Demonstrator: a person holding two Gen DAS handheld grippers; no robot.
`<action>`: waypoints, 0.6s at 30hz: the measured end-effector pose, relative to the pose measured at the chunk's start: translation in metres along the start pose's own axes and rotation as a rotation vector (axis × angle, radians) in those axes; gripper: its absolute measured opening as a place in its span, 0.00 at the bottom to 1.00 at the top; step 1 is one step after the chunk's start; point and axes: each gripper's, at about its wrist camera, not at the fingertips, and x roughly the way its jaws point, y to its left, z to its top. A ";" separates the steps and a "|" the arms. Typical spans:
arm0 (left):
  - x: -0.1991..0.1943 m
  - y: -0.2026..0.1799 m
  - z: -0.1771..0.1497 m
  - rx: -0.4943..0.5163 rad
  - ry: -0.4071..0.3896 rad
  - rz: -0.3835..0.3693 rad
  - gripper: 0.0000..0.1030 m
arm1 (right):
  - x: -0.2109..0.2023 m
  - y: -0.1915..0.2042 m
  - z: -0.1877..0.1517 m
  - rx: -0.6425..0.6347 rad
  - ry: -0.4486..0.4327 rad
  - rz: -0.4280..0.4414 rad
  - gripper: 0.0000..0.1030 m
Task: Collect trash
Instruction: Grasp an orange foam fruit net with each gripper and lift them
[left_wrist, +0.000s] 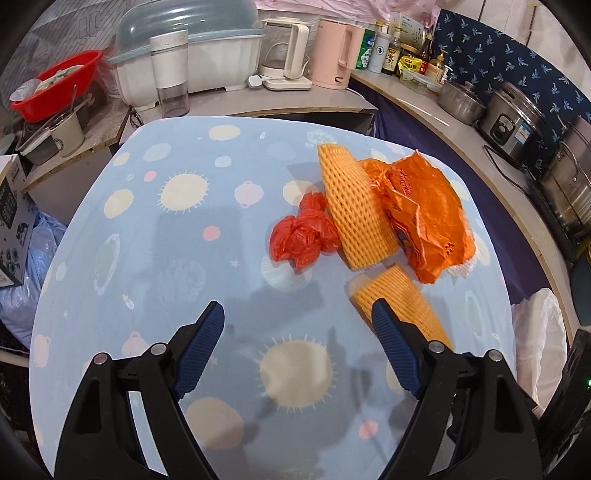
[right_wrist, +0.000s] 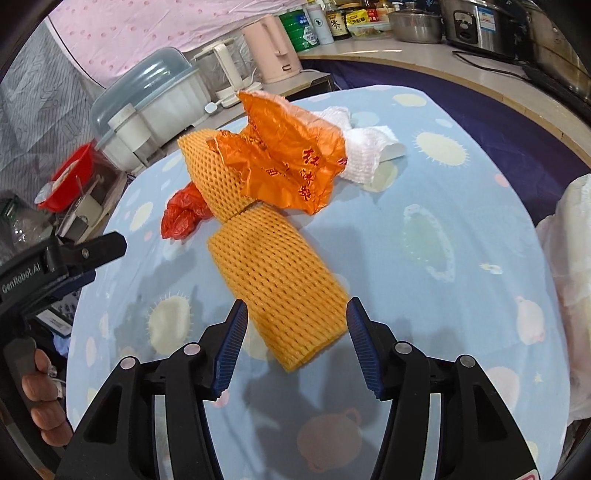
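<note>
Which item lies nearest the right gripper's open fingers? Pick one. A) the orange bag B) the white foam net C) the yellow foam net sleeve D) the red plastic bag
C: in the right wrist view the yellow foam net sleeve lies just ahead of the right gripper, its near part between the open fingertips.

The support was a table (left_wrist: 110, 258) covered by a light blue cloth printed with pale suns, planets and dots. All items lay grouped on one part of it. A crumpled red plastic bag (left_wrist: 301, 240) rested beside a yellow foam net sleeve (left_wrist: 354, 206), which touched a crumpled orange bag (left_wrist: 432, 221). A second yellow foam net sleeve (right_wrist: 280, 284) lay just in front of the first. White foam netting (right_wrist: 369, 151) protruded from under the orange bag.
</note>
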 end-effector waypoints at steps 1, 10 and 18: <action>0.004 0.000 0.004 0.001 0.001 0.000 0.76 | 0.003 0.000 0.000 -0.001 0.003 -0.002 0.53; 0.032 -0.003 0.044 0.013 -0.030 -0.013 0.83 | 0.016 0.001 0.006 -0.004 0.003 -0.030 0.50; 0.067 -0.008 0.073 0.003 -0.019 -0.042 0.83 | 0.015 -0.012 0.010 0.029 0.005 -0.031 0.15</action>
